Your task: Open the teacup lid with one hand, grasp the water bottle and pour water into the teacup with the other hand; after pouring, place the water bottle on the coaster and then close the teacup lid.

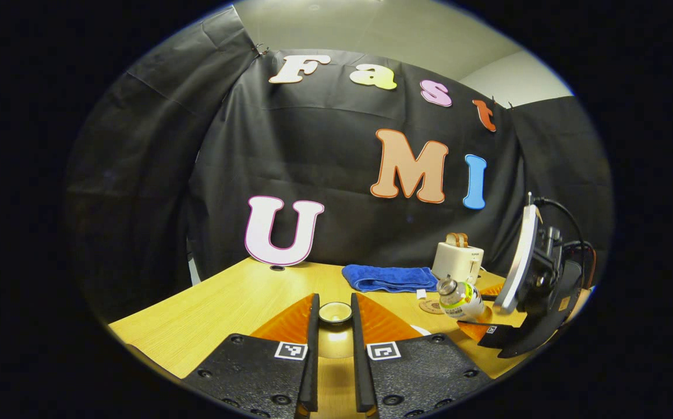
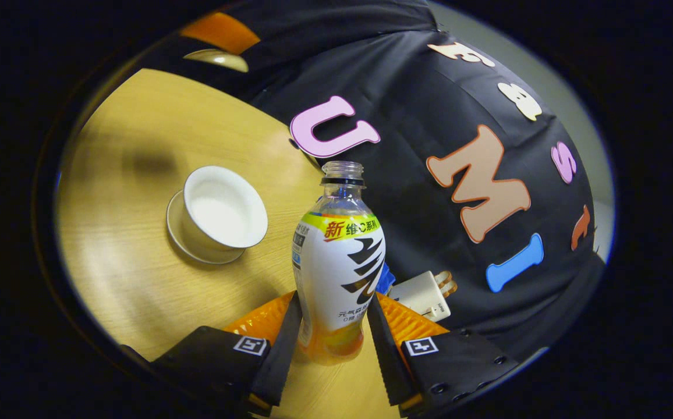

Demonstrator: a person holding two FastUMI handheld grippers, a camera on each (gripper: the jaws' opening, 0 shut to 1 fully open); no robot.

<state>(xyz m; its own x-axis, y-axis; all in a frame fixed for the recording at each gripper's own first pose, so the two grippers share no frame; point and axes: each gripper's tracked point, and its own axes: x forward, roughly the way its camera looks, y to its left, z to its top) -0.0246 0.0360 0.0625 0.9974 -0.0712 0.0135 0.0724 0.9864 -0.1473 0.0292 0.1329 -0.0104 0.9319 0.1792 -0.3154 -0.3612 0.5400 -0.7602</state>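
My left gripper [image 1: 334,301] is shut on the round teacup lid [image 1: 335,313], held up above the wooden table [image 1: 226,308]. Off to its right, the right gripper [image 1: 479,323] carries the water bottle [image 1: 460,299] leaning over, close to the round coaster [image 1: 429,306]. In the right gripper view, my right gripper [image 2: 335,299] is shut on the lower body of the uncapped bottle [image 2: 339,256]. The white teacup [image 2: 223,209] stands uncovered on its saucer [image 2: 182,241], left of the bottle's mouth. The left gripper [image 2: 220,32] with the lid [image 2: 215,57] shows at the top.
A folded blue towel [image 1: 389,278] and a white toaster [image 1: 459,261] stand along the table's back edge by the black cloth wall. The toaster [image 2: 427,294] also sits just behind the bottle in the right gripper view. Bare tabletop [image 2: 121,174] surrounds the cup.
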